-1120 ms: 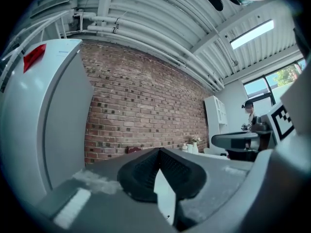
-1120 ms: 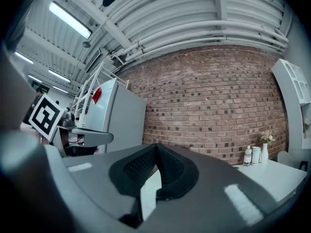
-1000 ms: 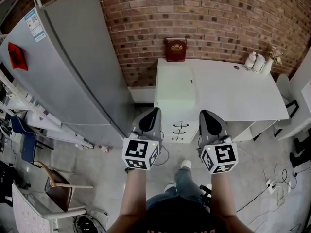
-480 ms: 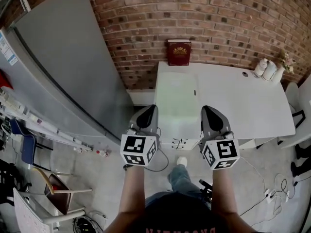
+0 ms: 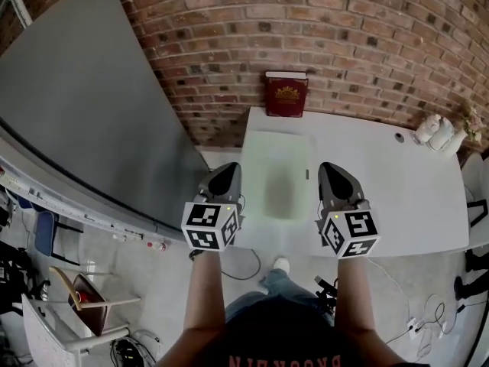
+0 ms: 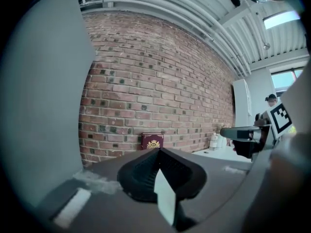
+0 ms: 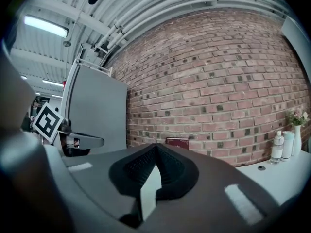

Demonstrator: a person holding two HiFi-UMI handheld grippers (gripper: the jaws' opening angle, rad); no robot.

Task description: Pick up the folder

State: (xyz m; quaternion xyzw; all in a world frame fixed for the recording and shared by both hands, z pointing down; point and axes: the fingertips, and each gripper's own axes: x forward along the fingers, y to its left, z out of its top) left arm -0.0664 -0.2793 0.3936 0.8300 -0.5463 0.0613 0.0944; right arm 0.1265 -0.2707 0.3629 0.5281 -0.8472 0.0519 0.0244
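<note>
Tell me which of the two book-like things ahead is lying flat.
The pale green folder, flat on the white table; the dark red book stands upright against the brick wall.

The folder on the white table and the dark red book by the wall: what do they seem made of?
Folder: probably thin plastic, frosted; it lies flat, pale green, hardly darker than the table. Dark red book: likely a hard cover of board or imitation leather, with a gold emblem stamped on its front; the exact material I cannot tell.
</note>
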